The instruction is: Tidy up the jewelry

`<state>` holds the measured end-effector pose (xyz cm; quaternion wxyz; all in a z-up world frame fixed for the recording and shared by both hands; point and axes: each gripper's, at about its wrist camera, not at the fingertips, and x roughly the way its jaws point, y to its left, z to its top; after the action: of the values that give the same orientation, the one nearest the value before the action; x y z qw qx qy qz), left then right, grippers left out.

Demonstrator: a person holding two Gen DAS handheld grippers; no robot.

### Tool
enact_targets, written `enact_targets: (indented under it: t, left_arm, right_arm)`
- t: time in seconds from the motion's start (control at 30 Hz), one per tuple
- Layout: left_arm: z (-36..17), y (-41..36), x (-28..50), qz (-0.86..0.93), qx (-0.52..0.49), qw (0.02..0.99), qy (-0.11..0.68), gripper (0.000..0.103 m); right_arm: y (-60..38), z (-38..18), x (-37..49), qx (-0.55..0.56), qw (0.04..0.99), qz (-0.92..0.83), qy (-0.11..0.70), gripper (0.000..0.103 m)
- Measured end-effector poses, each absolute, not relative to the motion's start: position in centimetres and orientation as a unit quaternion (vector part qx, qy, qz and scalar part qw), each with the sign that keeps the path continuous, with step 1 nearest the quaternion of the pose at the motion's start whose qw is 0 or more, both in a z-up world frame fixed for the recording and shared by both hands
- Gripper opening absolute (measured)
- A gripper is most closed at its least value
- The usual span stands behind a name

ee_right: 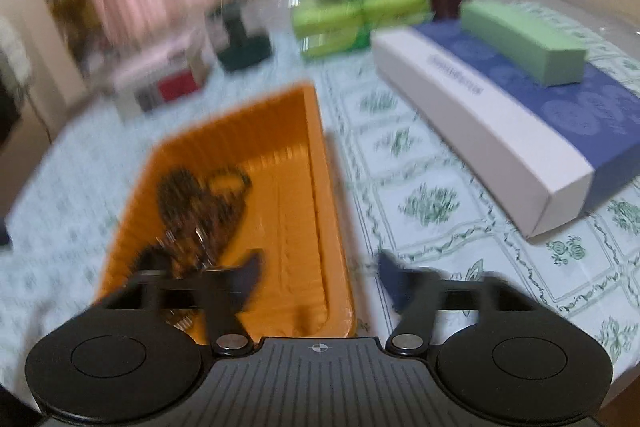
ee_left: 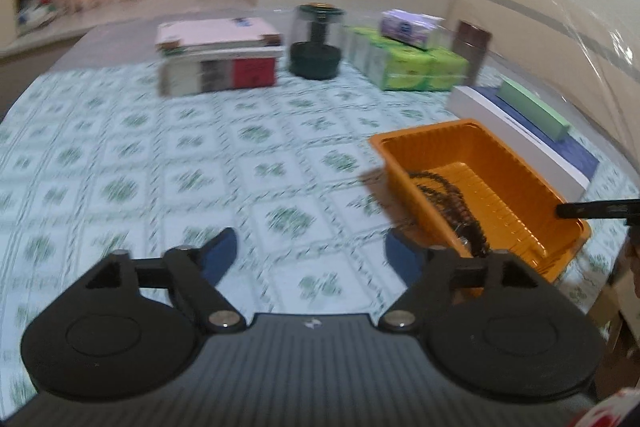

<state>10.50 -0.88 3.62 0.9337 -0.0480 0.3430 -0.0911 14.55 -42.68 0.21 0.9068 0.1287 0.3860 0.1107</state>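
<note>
An orange plastic tray [ee_left: 420, 143] sits on the patterned tablecloth and holds dark beaded jewelry [ee_left: 452, 203]. My left gripper [ee_left: 310, 253] is open and empty, just left of the tray's near corner. In the right wrist view the same tray [ee_right: 308, 131] holds the dark jewelry [ee_right: 192, 203] in its left half. My right gripper [ee_right: 320, 275] is open and empty, straddling the tray's near right rim. Its tip shows in the left wrist view [ee_left: 596, 209] over the tray's right edge.
A white and blue box [ee_right: 500, 131] with a green box [ee_right: 520, 39] on it lies right of the tray. At the back stand stacked books [ee_left: 218, 57], a dark green stand in a clear case [ee_left: 316, 43], green tissue packs [ee_left: 404, 63] and a brown box [ee_left: 472, 45].
</note>
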Motion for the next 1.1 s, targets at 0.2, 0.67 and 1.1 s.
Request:
enact_targets:
  t: [0.2,0.67,1.1]
  left_arm:
    - [2.5,0.7,6.4,-0.055,-0.087,0.931,0.349,0.099]
    - [-0.1,-0.3,0.5,-0.037,-0.096,0.903,0.418,0.102]
    - [-1.5,-1.8,0.4,-0.036,-0.113,0.880,0.460,0.102]
  right_arm:
    - [-40.6,3.2,10.8,0.114,0.914,0.070,0.383,0.073]
    - [-27.7,0.6,4.3,0.026,0.862,0.140,0.486,0.074]
    - [-24.8,1.0,4.1,-0.025,0.860,0.140,0.489,0.074]
